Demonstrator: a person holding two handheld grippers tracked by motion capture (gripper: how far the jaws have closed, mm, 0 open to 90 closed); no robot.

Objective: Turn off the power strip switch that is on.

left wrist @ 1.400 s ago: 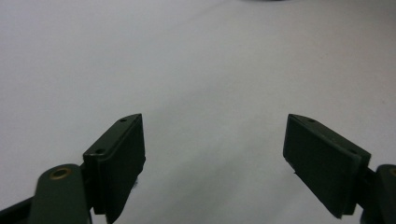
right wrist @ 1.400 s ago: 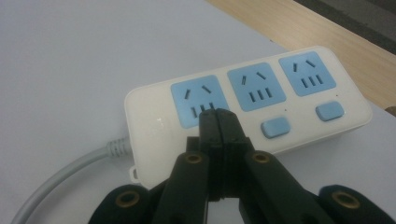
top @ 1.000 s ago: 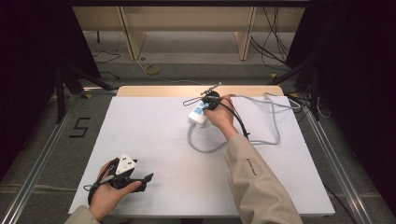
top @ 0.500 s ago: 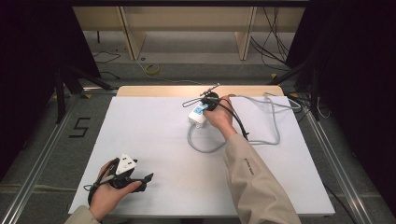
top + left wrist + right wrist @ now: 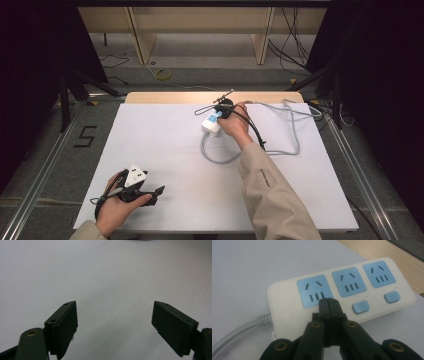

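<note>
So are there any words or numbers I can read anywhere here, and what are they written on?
"5": a big dark number on the grey floor, left of the table.
Small dark writing on the person's beige sleeve: too small to read.
Power strip: no words on it, just blue sockets and blue buttons.

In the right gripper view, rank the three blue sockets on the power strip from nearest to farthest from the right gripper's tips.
1. Left socket, just above the shut right gripper.
2. Middle socket, up and to the right.
3. Right socket, at the power strip's far end, by the wooden edge.
</note>
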